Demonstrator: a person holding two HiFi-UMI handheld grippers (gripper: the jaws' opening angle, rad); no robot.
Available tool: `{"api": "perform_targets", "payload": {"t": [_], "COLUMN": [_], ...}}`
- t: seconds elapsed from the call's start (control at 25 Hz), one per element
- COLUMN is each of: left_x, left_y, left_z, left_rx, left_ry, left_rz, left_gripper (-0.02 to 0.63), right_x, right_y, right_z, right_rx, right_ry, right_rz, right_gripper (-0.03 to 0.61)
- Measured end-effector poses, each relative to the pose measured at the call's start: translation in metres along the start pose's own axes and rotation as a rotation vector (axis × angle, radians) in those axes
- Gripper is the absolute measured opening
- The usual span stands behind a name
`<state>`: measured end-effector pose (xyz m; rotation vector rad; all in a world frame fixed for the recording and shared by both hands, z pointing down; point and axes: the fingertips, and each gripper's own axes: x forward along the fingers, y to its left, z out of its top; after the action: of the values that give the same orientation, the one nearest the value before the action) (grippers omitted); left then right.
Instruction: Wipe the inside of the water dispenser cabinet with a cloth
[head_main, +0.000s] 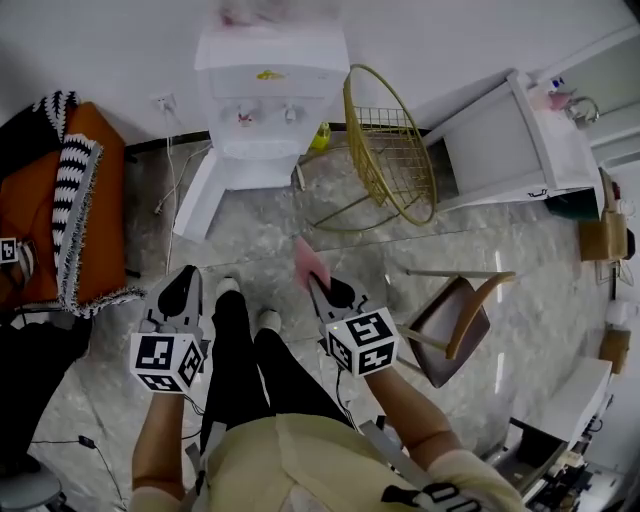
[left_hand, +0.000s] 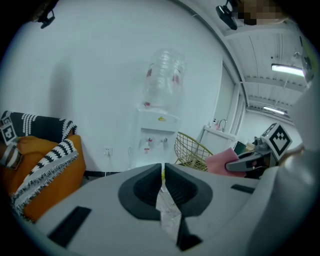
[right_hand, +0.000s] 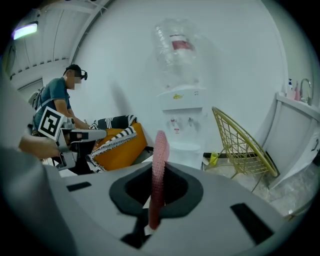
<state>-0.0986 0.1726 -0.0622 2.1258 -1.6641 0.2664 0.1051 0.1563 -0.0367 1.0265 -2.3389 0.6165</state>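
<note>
Cloth (right_hand: 160, 150), pink, stands edge-up, clamped between the closed jaws of the right gripper (right_hand: 157, 186), above the marble floor (head_main: 250, 250) and well short of the water dispenser (head_main: 268, 95). Left gripper (left_hand: 163, 174) carries nothing, its jaws drawn together to a thin slit through which only floor shows. Dispenser stands against the wall with a gold wire chair (head_main: 385, 150) just beside it, both grippers pointing toward it.

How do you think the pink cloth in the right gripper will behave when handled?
Probably light and soft: the pink cloth stands as a thin edge above the right gripper, shut on it. Its bumpy weave likely grips well; the free end may flop when swung.
</note>
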Motion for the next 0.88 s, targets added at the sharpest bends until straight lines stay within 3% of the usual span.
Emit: {"api": "perform_targets", "payload": {"t": [0.4, 0.88], "left_x": [0.084, 0.181], "left_y": [0.026, 0.068], "left_z": [-0.022, -0.092], "left_rx": [0.016, 0.046], "left_ry": [0.013, 0.030], "left_rz": [-0.031, -0.037], "left_gripper": [0.030, 0.031], "right_x": [0.075, 0.179], "right_y": [-0.026, -0.073], "right_z": [-0.010, -0.053], "right_rx": [-0.003, -0.004], "right_ry": [0.000, -0.023], "right_rz": [-0.064, -0.146], "right_gripper": [0.026, 0.026]}}
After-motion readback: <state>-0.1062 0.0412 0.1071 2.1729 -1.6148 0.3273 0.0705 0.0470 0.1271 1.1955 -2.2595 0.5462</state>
